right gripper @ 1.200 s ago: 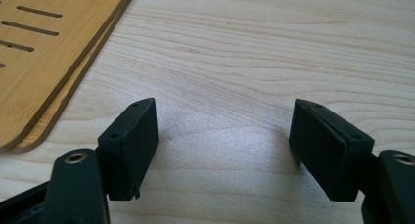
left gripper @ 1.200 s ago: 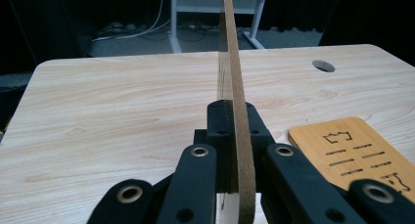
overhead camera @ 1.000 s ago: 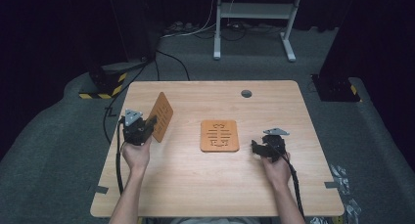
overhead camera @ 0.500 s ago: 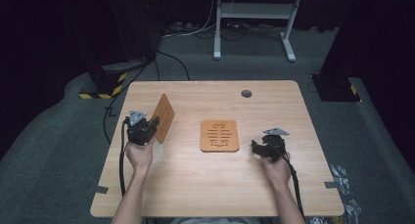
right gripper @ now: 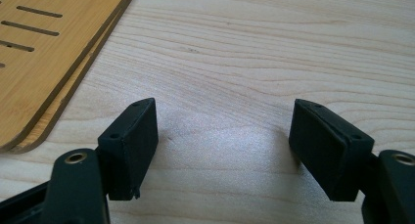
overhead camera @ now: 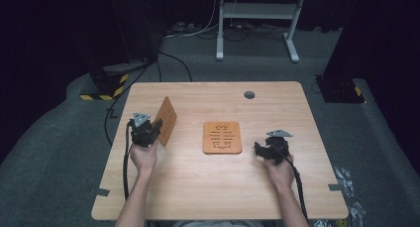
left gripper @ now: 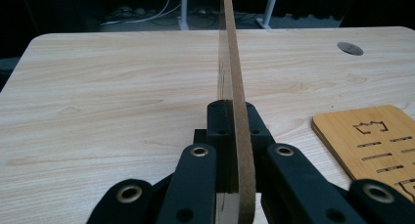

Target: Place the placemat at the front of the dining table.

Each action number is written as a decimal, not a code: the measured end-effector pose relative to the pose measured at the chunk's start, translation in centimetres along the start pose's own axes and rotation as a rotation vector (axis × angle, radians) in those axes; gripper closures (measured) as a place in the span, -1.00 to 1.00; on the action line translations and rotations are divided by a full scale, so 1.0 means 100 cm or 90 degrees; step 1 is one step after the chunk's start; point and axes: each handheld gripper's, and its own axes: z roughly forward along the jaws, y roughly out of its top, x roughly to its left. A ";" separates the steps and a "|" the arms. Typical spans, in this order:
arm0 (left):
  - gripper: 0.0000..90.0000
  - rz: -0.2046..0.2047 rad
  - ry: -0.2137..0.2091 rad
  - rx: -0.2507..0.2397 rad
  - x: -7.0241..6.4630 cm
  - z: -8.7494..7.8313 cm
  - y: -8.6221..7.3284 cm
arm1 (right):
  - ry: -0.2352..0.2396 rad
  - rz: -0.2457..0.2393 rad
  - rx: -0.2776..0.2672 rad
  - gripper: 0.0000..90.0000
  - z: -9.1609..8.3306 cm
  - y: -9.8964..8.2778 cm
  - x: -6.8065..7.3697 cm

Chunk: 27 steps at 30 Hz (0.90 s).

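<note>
My left gripper (overhead camera: 151, 132) is shut on a thin wooden board (overhead camera: 166, 120) and holds it up on edge at the left of the table. In the left gripper view the board (left gripper: 235, 77) runs away from me edge-on, pinched between the black jaws of that gripper (left gripper: 230, 136). A stack of flat wooden boards with cut slots (overhead camera: 222, 137) lies in the middle of the table; the left gripper view shows its corner (left gripper: 372, 136). My right gripper (overhead camera: 262, 150) rests low on the table right of the stack. Its jaws stand open over bare wood (right gripper: 225, 136), with the stack (right gripper: 49, 43) at upper left.
The light wooden table (overhead camera: 198, 187) has a round grommet hole (overhead camera: 249, 94) near its far edge. Cables trail from both grippers toward the near edge. A white metal stand (overhead camera: 257, 19) and dark equipment sit on the grey floor beyond.
My left gripper has shifted slightly to the right with the upright board in it. The right gripper and the flat stack have stayed put.
</note>
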 end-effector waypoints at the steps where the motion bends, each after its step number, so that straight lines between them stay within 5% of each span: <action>1: 0.91 0.001 0.001 0.000 0.000 0.000 0.000 | 0.000 0.000 0.000 -0.41 0.000 0.000 0.000; 16: 0.85 0.011 0.014 -0.009 0.002 -0.003 0.001 | 0.000 0.000 0.000 -0.41 0.000 0.000 0.000; 27: 0.72 0.029 0.052 -0.006 0.008 -0.005 -0.001 | 0.000 0.000 0.000 -0.41 0.000 0.000 0.000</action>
